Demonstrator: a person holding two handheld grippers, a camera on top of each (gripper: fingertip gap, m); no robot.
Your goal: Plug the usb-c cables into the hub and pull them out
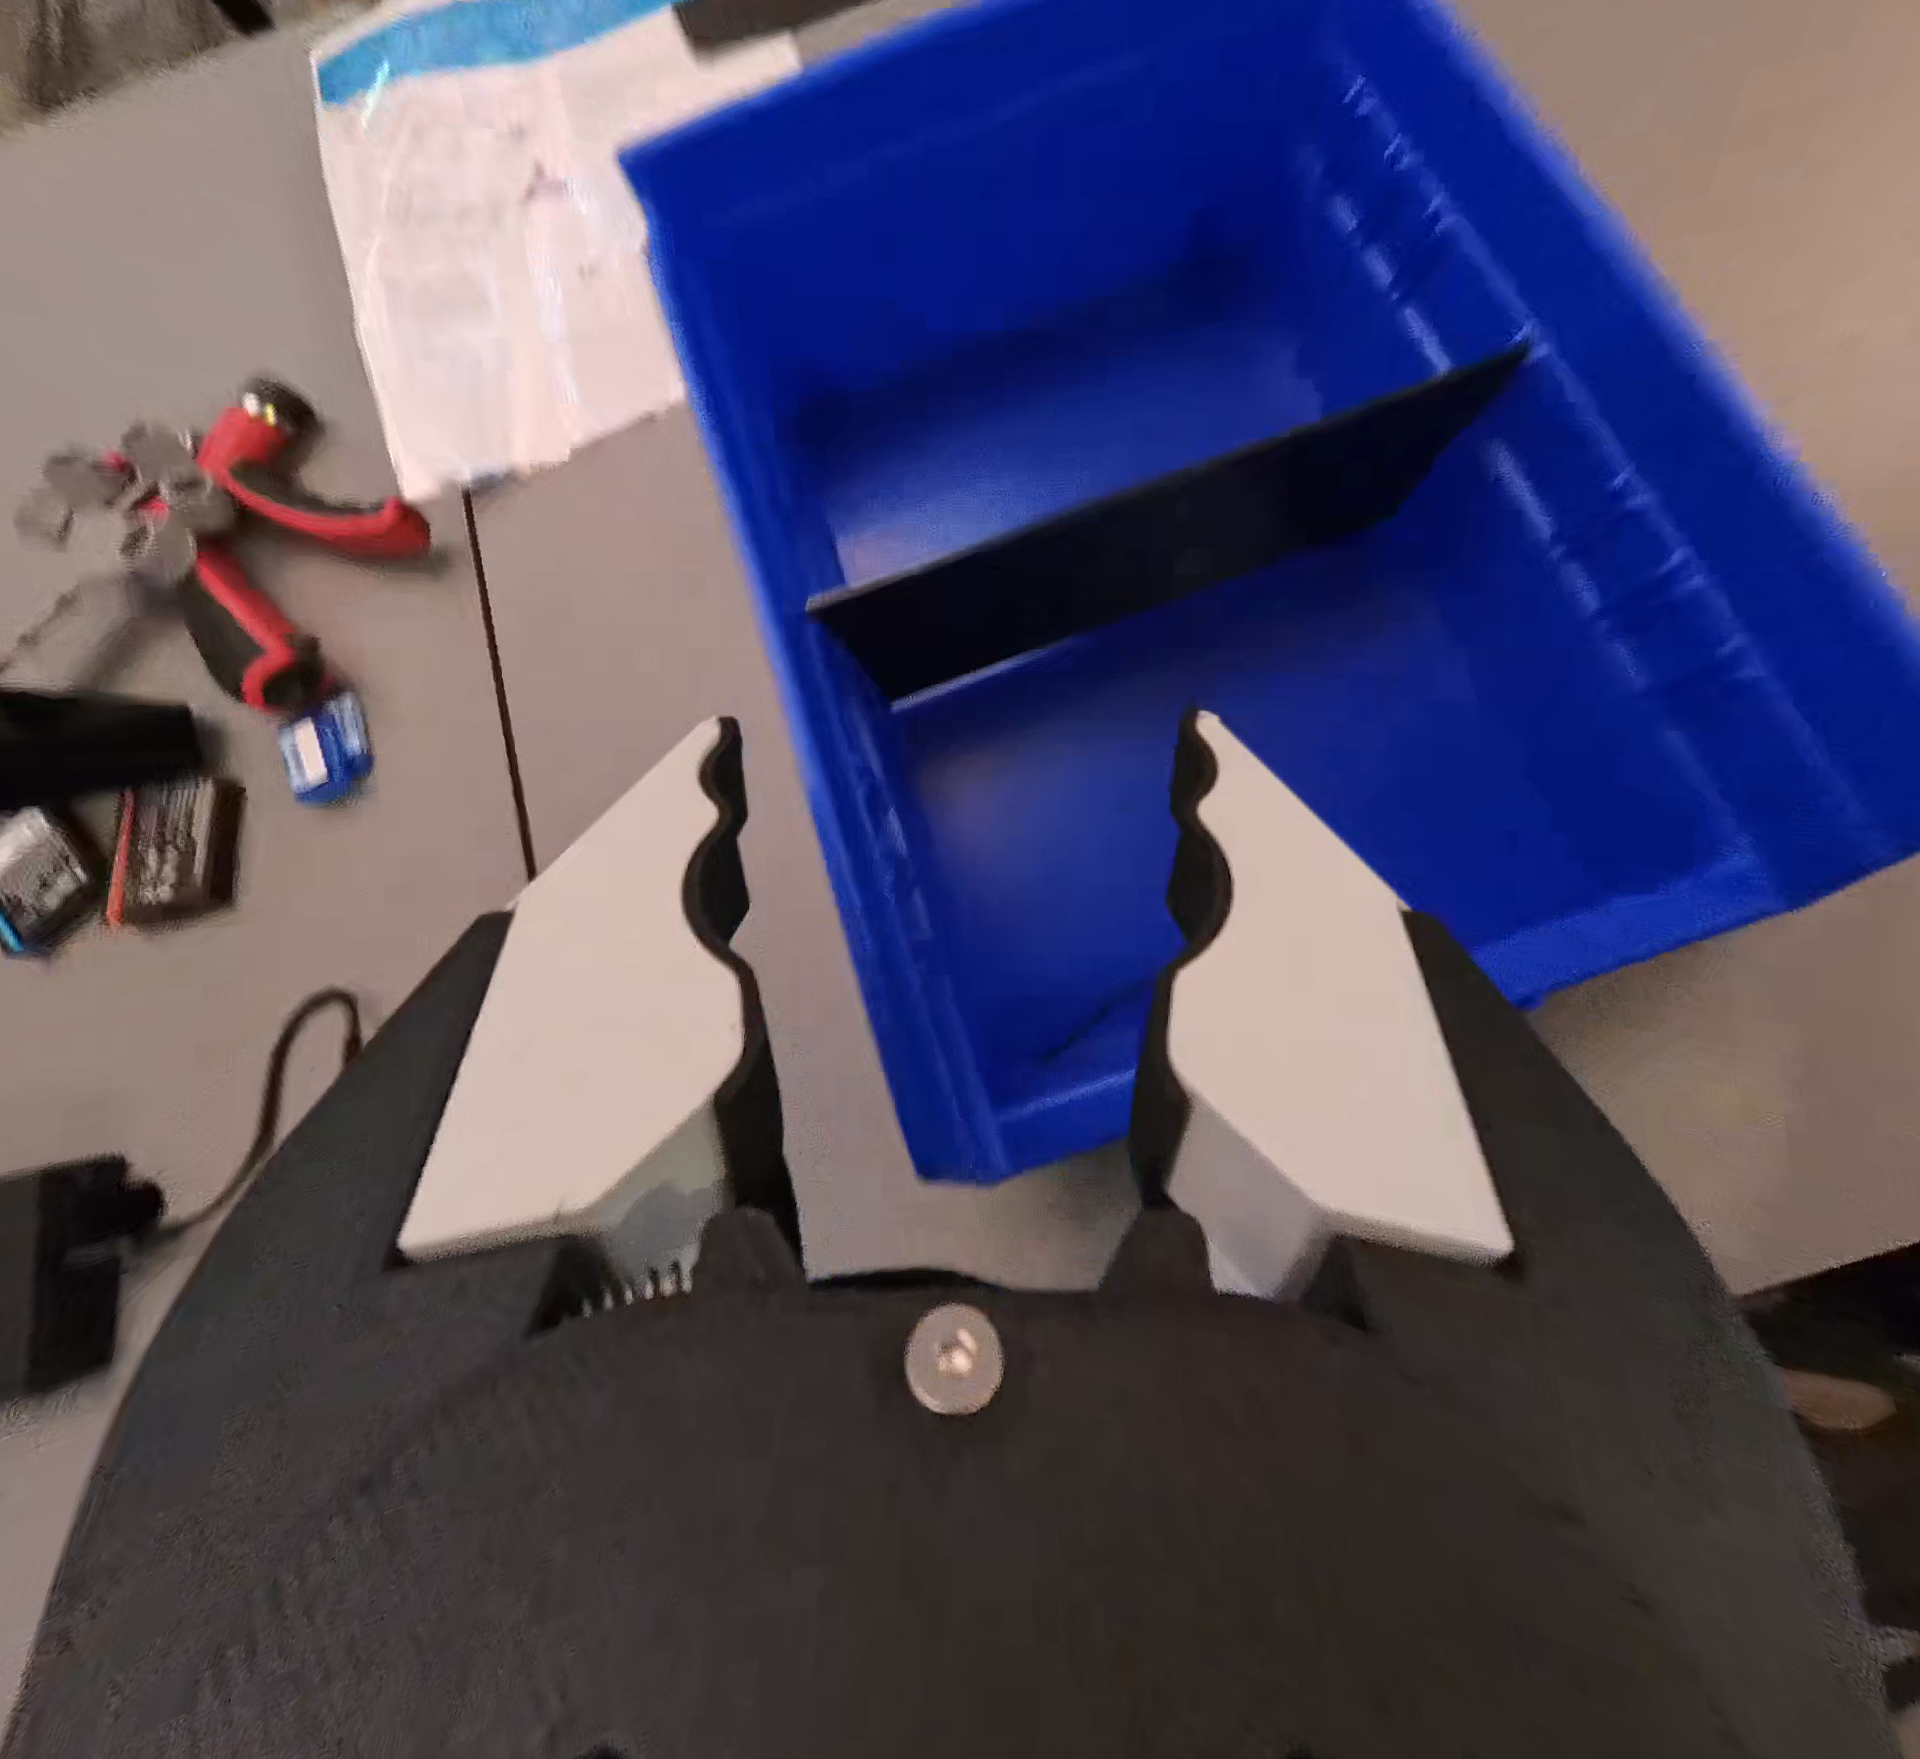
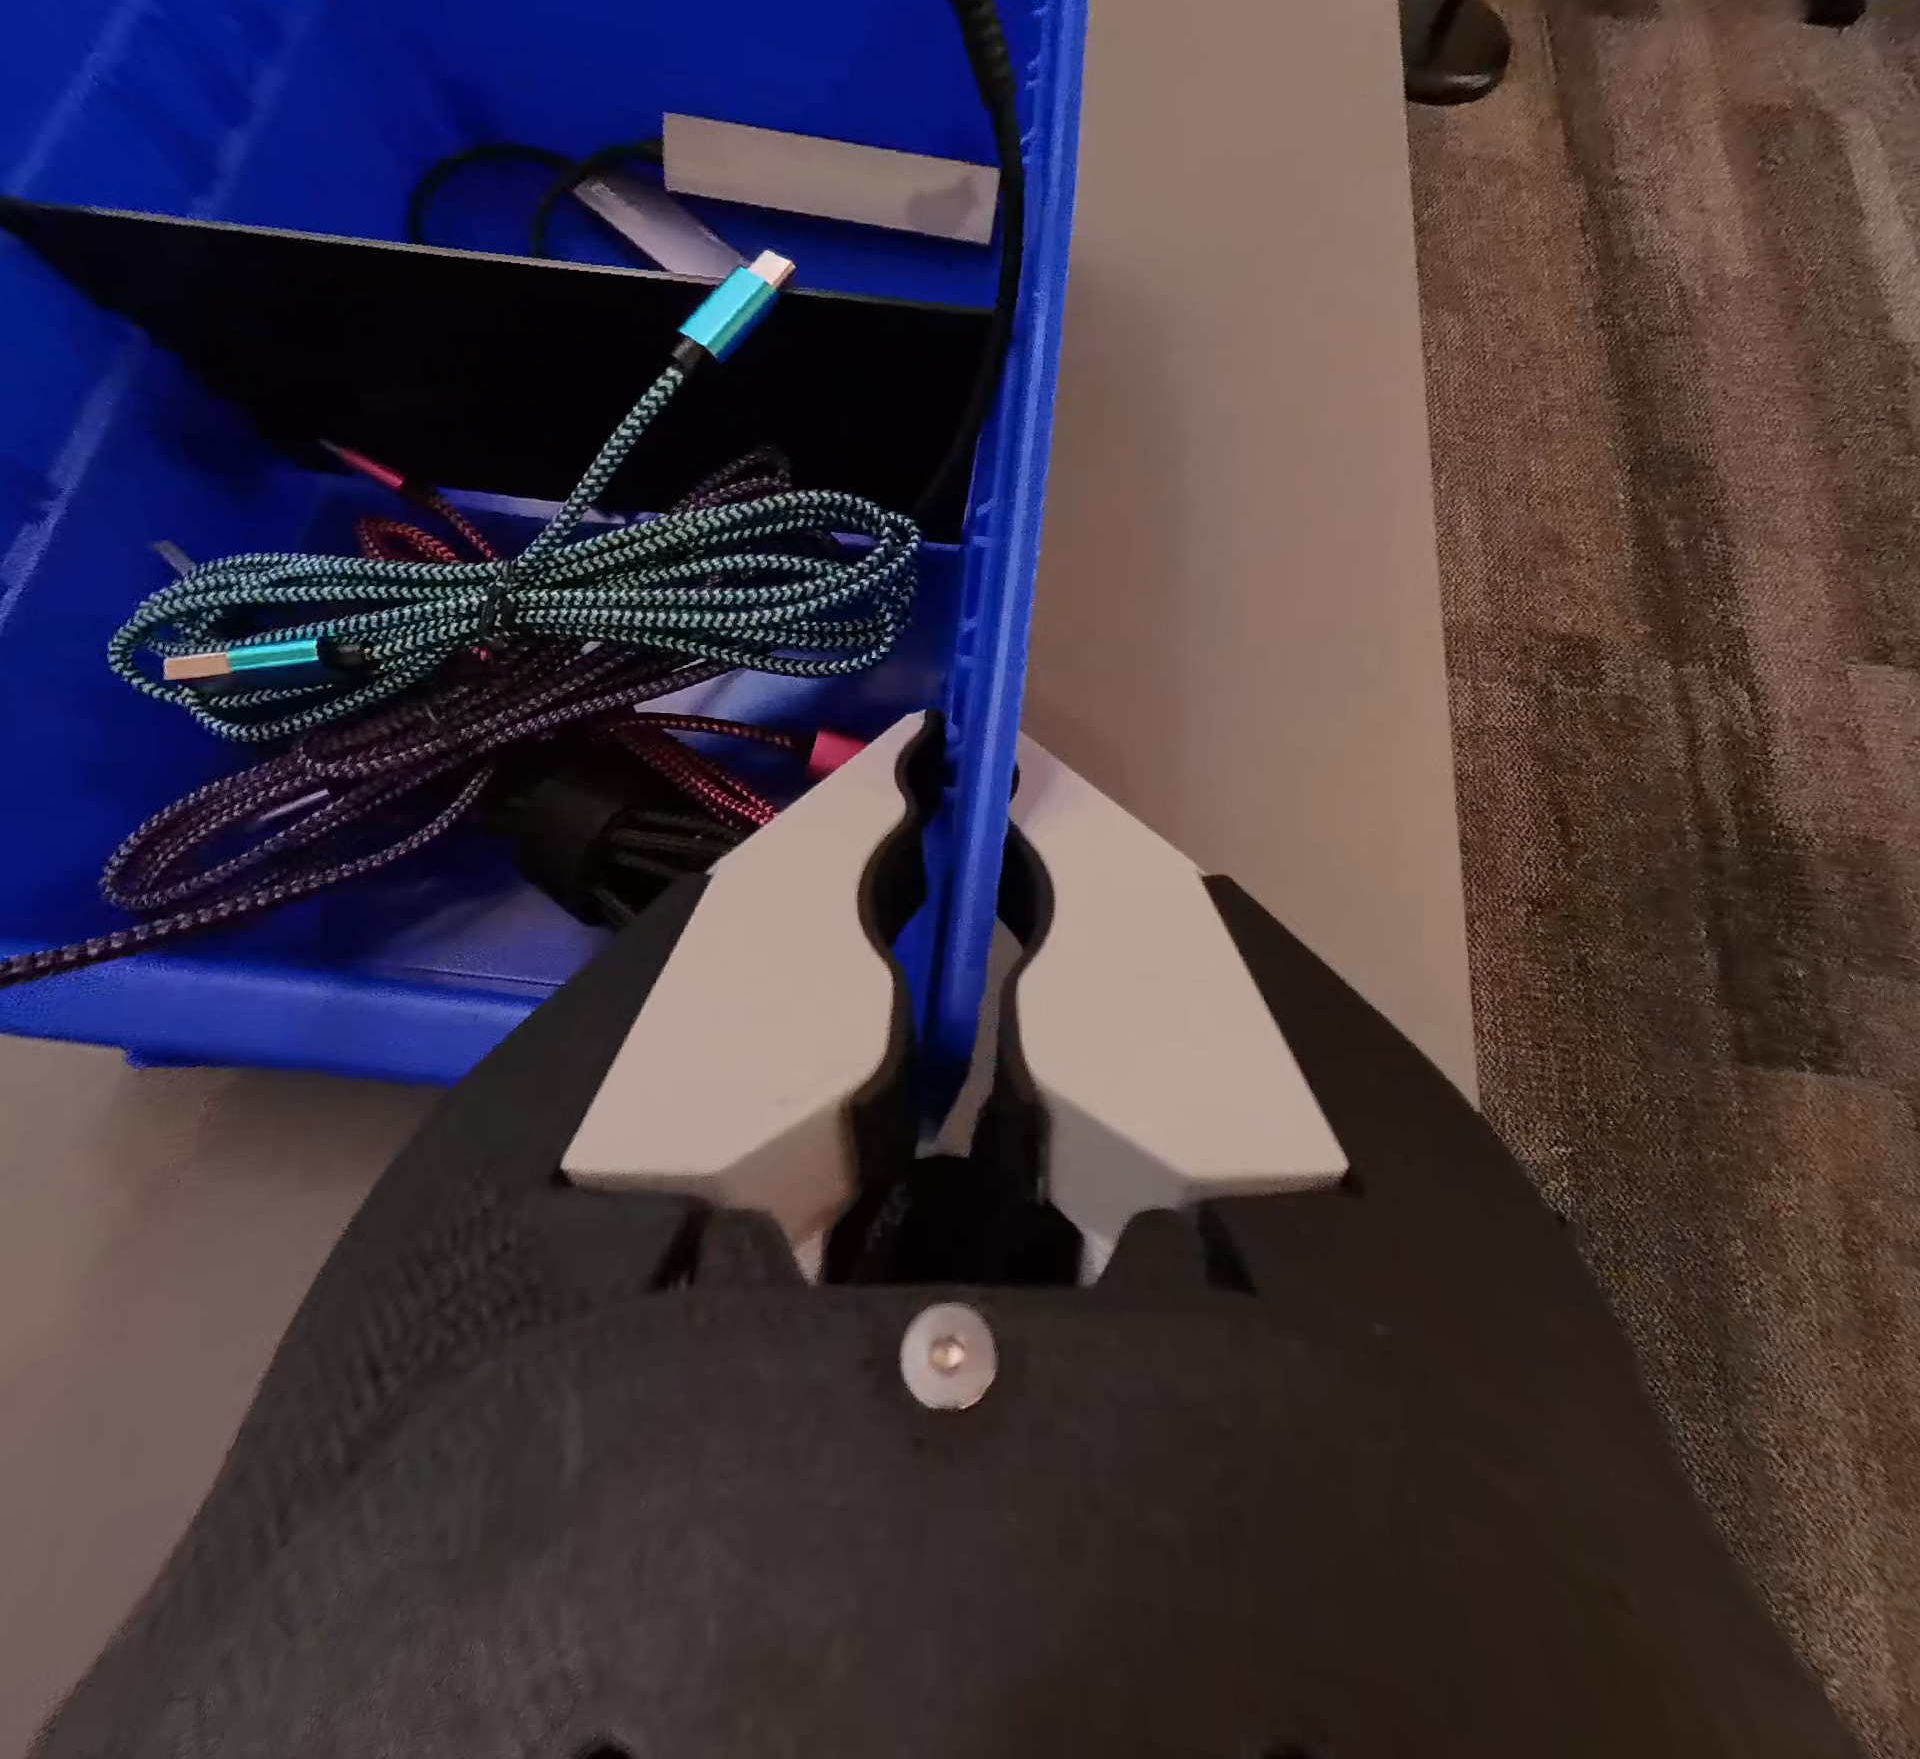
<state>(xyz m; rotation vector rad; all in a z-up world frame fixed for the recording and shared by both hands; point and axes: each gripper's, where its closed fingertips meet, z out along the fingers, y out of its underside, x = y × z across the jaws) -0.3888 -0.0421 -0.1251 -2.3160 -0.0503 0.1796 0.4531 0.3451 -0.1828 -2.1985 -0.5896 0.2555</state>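
Left gripper (image 1: 961, 743) hangs over the near end of a blue bin (image 1: 1621, 421), jaws spread wide, nothing between them. This bin has a black divider (image 1: 1174, 535) across it, and the floor that shows on both sides of the divider is bare blue. It sits on a grey table (image 1: 208, 255). Off to the left of the bin: a white sheet with a blue band (image 1: 488, 234), a red-handled tool (image 1: 270, 546), a few small dark packs (image 1: 171, 847) and a black block with a cord (image 1: 62, 1262) at the edge — picture is motion-blurred, so no finer detail.

Right gripper (image 2: 966, 753) is nearly closed, one finger inside and one outside the right wall of a blue bin with cables (image 2: 1023, 462), wall running up through the gap. Whether the pads actually press on the wall I cannot tell.

Cables are in the near compartment of that bin, in front of a black partition (image 2: 416, 338): a teal braided cable (image 2: 520, 608) coiled on top, its usb-c plug (image 2: 738, 312) sticking up against the partition, its other plug (image 2: 239, 665) lying on the coil. Under it a purple braided cable (image 2: 312, 805) — one strand trails over the front wall — and a red braided cable (image 2: 686, 774). Behind the partition, a silver hub (image 2: 831, 177) with a black lead (image 2: 478, 171). A thick black cable (image 2: 987, 47) drops along the inside of the right wall. Carpet (image 2: 1683, 670) shows past the table edge.
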